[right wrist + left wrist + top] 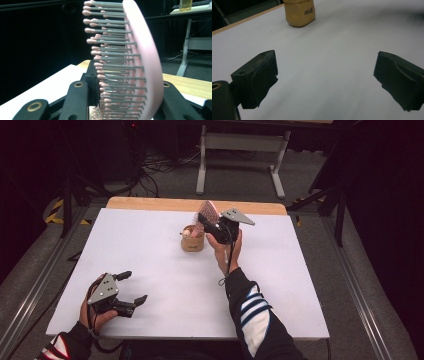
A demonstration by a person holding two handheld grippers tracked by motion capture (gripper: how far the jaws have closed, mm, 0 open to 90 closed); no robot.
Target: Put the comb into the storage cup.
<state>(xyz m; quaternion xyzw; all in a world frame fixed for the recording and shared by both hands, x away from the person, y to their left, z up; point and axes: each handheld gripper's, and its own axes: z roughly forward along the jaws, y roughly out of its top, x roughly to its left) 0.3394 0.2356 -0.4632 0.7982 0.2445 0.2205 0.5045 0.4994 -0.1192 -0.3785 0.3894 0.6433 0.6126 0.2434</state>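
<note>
Clearly the right gripper (209, 226) clamps a pink hairbrush (140, 57) head-up, its handle end aimed down at the tan cup (192, 241) just below, likely for standing it inside. Left gripper (131, 287) rests wide open, well apart, empty.

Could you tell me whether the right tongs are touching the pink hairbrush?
Touching. The right gripper view shows the pink hairbrush clamped between the black jaws of the right tongs, one pressing its bristle side, the other its back.
</note>
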